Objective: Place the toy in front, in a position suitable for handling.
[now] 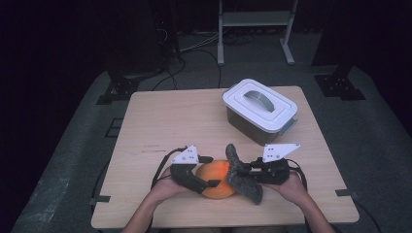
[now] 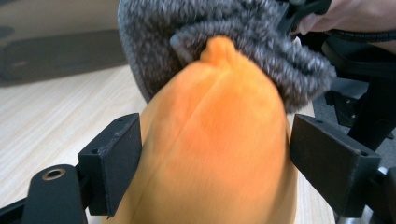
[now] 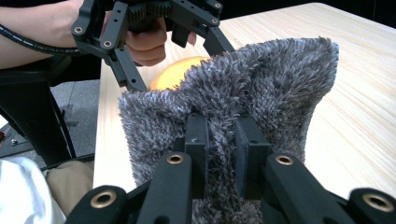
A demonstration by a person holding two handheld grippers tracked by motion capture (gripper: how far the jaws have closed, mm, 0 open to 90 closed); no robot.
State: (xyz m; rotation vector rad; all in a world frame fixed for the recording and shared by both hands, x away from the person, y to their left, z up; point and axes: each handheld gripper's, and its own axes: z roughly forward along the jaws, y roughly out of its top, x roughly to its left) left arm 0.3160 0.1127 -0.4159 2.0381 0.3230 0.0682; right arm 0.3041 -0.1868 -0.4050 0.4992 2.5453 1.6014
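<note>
Dark room, grey floor, light wood desk (image 1: 160,121) in the middle. Near front edge of desk: orange soft item (image 1: 217,178) with grey fuzzy cloth (image 1: 241,179) draped against its right side, touching. Left hand (image 1: 165,187) coming in from bottom edge, left gripper (image 1: 208,171) angled toward centre, fingers (image 2: 114,161) spread wide on either side of orange soft item, whether they touch it cannot tell. Right hand (image 1: 291,187) mirrored from the right, right gripper (image 1: 245,171) pointing left, fingers (image 3: 198,140) narrow, pinched on a fold of grey fuzzy cloth. Left gripper view: orange soft item close up with a small nub on top, cloth hanging over behind it, gaps at both fingers. Right gripper view: cloth standing up in front of the fingers, sliver of orange behind, left gripper and its hand beyond. White lidded box (image 1: 260,110) at far right of desk, lid on with grey handle, contents hidden, well apart from both grippers.
</note>
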